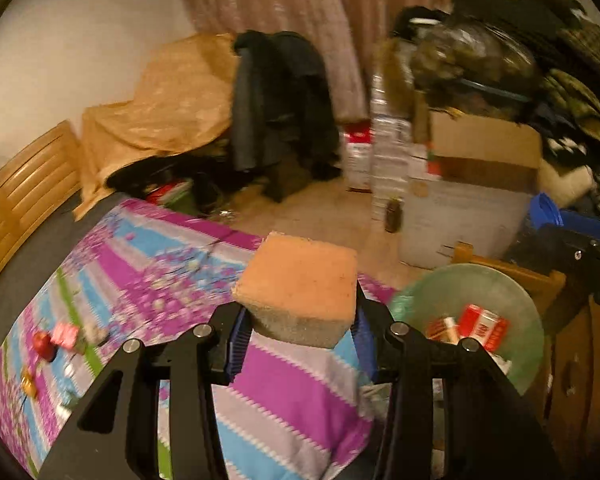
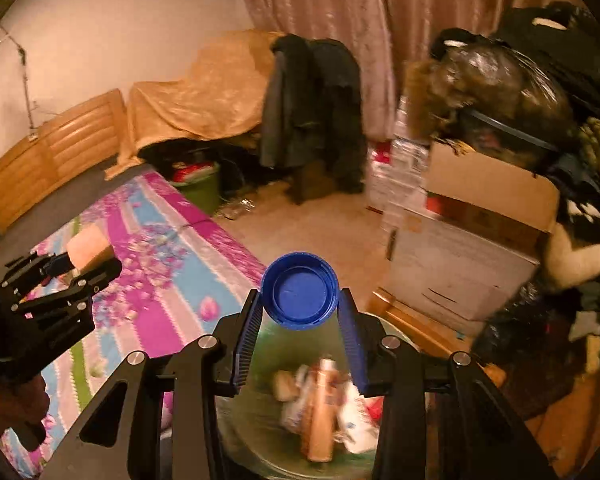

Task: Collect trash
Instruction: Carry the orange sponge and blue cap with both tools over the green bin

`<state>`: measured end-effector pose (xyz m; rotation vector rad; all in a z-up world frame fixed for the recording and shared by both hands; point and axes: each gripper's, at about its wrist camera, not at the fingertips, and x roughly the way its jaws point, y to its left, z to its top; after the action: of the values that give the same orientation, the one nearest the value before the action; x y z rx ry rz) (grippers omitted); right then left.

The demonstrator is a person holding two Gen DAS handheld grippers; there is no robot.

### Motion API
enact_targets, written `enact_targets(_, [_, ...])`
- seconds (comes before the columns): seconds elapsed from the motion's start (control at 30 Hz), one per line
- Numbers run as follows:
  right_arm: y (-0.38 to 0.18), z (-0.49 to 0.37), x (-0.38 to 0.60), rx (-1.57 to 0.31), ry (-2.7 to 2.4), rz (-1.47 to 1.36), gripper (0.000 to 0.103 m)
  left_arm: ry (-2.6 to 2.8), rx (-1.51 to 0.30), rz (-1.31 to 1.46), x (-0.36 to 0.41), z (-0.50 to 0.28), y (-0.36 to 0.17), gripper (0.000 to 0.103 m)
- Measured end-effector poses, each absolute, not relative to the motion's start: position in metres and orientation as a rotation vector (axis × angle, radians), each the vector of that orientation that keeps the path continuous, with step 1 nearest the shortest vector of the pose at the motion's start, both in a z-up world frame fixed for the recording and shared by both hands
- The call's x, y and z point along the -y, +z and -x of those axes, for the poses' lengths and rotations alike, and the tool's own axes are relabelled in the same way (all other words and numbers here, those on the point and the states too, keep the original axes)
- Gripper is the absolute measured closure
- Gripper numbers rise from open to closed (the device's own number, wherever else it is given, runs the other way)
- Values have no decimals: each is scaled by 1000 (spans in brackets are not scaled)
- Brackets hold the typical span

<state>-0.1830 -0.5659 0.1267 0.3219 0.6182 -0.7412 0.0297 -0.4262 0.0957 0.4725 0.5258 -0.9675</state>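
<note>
The sponge block (image 1: 300, 292) is held between the blue ribbed pads of the left gripper (image 1: 298, 332), with its orange face turned up and toward the camera and its grey-green scouring layer facing down toward the bedspread (image 1: 148, 280). The block's long axis runs across the jaws, from one pad to the other; the jaws stand at a narrow-to-middle width and press on its two ends. In the right wrist view the same left gripper (image 2: 90, 264) appears at the left edge, carrying the sponge block (image 2: 88, 246) above the patterned bedspread (image 2: 172, 252). The right gripper (image 2: 300, 320) holds a blue bottle cap (image 2: 300, 290) by its rim, one pad on each side. The cap's open, hollow side faces the camera, so its axis lies roughly along the line of the fingers, tilted slightly upward. The jaws are at a moderate width set by the cap's diameter. Directly below the right gripper stands a translucent green bin (image 2: 252, 420) with mixed trash inside, including a tan tube-shaped item and white wrappers; the contents are blurred. In the left wrist view the green bin (image 1: 527, 344) lies to the right of the left gripper, beside the bed edge, with red-and-white packaging (image 1: 481, 326) visible inside.
</note>
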Motion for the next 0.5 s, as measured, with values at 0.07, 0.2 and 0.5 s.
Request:
enact_targets(0.07, [119,192,574,-632,-763,-335,63,-1007,-531,-498,442,-18,91,61])
enact_targets(0.2, [98,208,588,-679,-807,-365,63,-1068,-558,-543,466,0,79,61])
enact_targets(0.5, [65,227,608,-723,-828,-449,63,-1149,-603,-644,501,31,49,61])
